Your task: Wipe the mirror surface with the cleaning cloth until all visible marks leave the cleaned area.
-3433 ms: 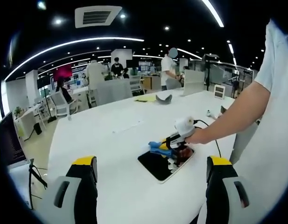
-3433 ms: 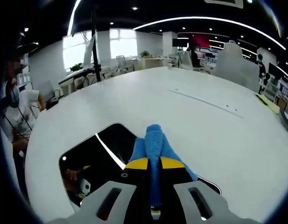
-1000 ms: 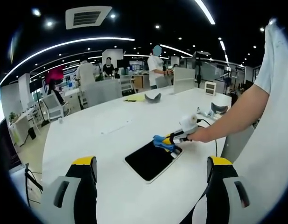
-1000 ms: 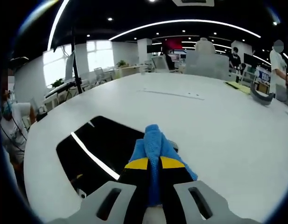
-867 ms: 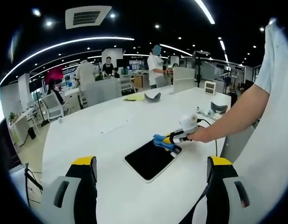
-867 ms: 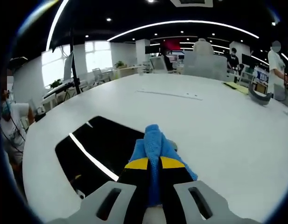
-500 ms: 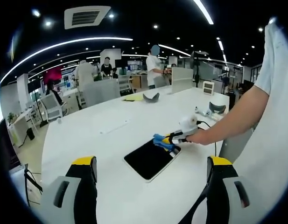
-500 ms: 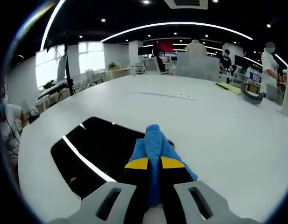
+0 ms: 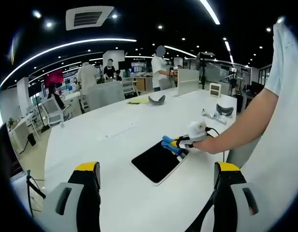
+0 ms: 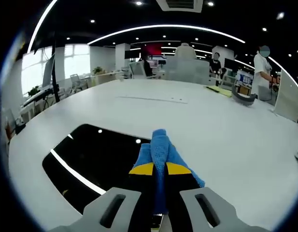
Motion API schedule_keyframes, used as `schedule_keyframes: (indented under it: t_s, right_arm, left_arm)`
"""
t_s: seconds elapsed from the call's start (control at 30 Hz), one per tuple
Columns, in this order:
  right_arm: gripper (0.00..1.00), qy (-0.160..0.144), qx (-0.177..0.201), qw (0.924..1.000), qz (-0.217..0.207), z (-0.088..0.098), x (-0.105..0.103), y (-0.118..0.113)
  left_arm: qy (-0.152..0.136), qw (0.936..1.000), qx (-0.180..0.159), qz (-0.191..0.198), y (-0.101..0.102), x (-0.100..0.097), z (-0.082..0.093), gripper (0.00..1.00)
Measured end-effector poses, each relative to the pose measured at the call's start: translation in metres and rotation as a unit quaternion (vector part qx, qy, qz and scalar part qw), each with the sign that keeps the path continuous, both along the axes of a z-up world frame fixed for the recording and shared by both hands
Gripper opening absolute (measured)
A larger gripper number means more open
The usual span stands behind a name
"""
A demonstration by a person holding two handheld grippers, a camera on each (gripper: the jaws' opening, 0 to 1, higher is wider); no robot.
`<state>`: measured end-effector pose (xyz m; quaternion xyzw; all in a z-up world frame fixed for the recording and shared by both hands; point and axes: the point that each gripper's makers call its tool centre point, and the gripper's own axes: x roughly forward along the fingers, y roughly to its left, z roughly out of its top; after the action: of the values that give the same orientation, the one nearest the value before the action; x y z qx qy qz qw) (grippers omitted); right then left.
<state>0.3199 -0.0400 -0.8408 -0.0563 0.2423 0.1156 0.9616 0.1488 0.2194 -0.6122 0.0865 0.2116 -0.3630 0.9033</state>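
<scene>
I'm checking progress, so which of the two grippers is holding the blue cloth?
The right gripper, jaws shut on the blue cloth; the left gripper stands open.

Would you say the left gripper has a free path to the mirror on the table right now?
Probably yes: the left gripper is open above bare table, with nothing between it and the mirror. Only the mirror's far corner is taken, by the right gripper and its blue cloth.

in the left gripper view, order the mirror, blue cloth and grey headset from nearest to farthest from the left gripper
1. mirror, flat on the table straight ahead.
2. blue cloth, at the mirror's far right corner, clamped in the right gripper.
3. grey headset, far back on the table.
</scene>
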Motion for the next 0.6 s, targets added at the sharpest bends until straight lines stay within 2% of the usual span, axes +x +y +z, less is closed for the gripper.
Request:
schedule_keyframes:
  t_s: [0.17, 0.27, 0.4, 0.6]
  right_arm:
    - [0.03, -0.001, -0.005, 0.9996, -0.029, 0.001, 0.0, 0.0]
    - [0.03, -0.003, 0.006, 0.9991, -0.043, 0.0, 0.0, -0.001]
    - [0.03, -0.001, 0.001, 0.9991, -0.043, 0.0, -0.001, 0.0]
    - [0.03, 0.001, 0.003, 0.9986, -0.053, -0.001, -0.004, 0.004]
  left_arm:
    - [0.0, 1.0, -0.001, 0.001, 0.006, -0.001, 0.001, 0.99]
    - [-0.002, 1.0, -0.002, 0.003, 0.009, 0.0, 0.002, 0.99]
    - [-0.007, 0.9999, -0.011, 0.005, 0.01, 0.002, 0.008, 0.99]
    - [-0.008, 0.9999, -0.009, 0.005, 0.014, 0.002, 0.006, 0.99]
